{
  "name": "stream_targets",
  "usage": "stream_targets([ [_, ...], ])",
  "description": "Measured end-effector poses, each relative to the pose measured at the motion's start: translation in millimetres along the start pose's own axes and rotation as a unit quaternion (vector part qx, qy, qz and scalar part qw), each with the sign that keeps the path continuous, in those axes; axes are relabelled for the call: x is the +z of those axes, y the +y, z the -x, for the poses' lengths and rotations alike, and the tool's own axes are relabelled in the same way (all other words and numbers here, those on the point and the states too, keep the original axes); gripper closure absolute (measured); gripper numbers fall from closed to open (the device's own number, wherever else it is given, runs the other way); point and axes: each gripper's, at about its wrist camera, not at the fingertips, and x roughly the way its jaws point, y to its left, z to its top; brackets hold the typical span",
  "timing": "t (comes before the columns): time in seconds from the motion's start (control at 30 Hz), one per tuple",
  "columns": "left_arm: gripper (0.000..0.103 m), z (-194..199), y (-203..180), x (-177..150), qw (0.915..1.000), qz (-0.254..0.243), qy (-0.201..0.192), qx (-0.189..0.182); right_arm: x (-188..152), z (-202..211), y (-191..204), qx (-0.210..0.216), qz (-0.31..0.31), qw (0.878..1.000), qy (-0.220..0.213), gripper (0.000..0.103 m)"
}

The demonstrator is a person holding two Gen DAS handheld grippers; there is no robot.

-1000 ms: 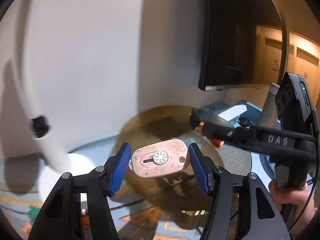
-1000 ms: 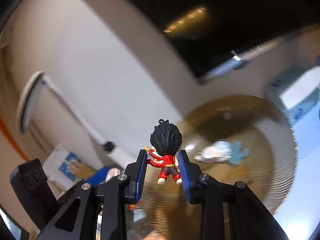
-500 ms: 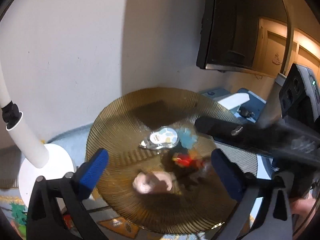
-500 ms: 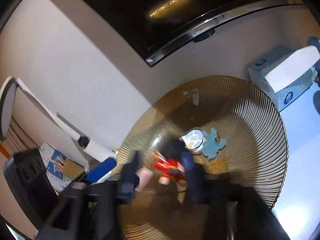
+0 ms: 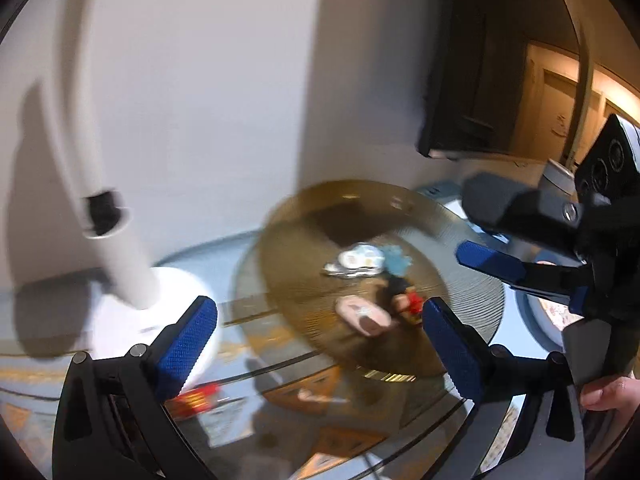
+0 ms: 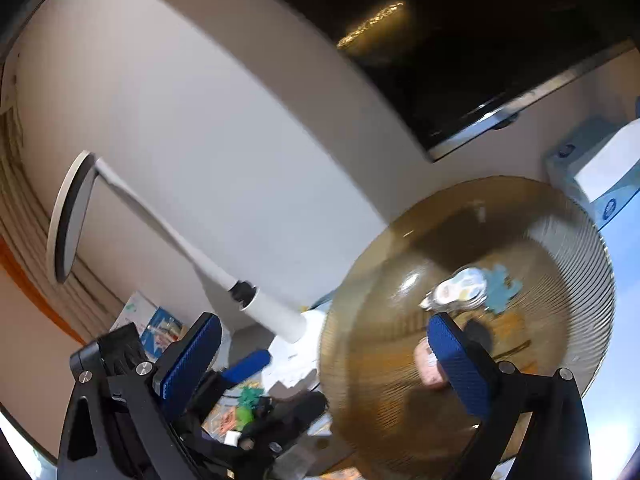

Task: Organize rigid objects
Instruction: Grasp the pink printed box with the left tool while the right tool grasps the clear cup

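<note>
An amber ribbed glass plate (image 5: 472, 300) (image 6: 568, 248) holds a pink oval tag (image 5: 362, 314), a small figure with black hair and red clothes (image 5: 404, 294), a round pale badge (image 5: 358, 258) (image 6: 460, 288) and a blue flat piece (image 5: 394, 256) (image 6: 502, 284). My left gripper (image 5: 320, 340) is open and empty, in front of the plate. My right gripper (image 6: 324, 364) is open and empty; its right finger covers part of the pink tag (image 6: 426, 364). The right gripper also shows in the left wrist view (image 5: 492, 240), over the plate's right side.
A white desk lamp (image 5: 120, 264) (image 6: 192, 256) stands on its round base left of the plate. A blue tissue box (image 6: 600, 176) sits behind the plate by the wall, under a dark screen (image 6: 480, 40). Colourful papers lie on the glass table (image 5: 280, 412).
Both grippers opened and dropped their loads: the pink tag and the figure now lie on the plate. Both grippers have pulled back and swung left; the views are blurred.
</note>
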Motion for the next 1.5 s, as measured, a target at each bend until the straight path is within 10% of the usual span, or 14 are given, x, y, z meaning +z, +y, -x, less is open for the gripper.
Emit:
stream_targets([
  [0.33, 0.001, 65.0, 114.7, -61.6, 0.9928, 0.093, 0.006, 0.075, -65.0, -33.7, 71.9, 0.018, 0.07, 0.995, 0.061, 0.0],
  [0.6, 0.001, 78.3, 190.3, -127.2, 0.9825, 0.137, 0.04, 0.119, -129.1, -75.0, 94.4, -0.046, 0.162, 0.978, 0.123, 0.0],
  [0.87, 0.001, 60.7, 214.4, -141.8, 0.9793, 0.126, 0.078, 0.139, -161.4, -96.5, 68.1, -0.102, 0.188, 0.963, 0.165, 0.0],
  [1.13, 0.0, 29.0, 199.6, -128.8, 0.9906, 0.065, 0.098, 0.069, -165.5, -111.8, 62.8, -0.123, 0.221, 0.949, 0.188, 0.0],
  [1.5, 0.001, 26.9, 209.6, -130.6, 0.9845, 0.115, 0.101, 0.086, -175.4, -122.3, 70.1, -0.158, 0.254, 0.933, 0.202, 0.0],
])
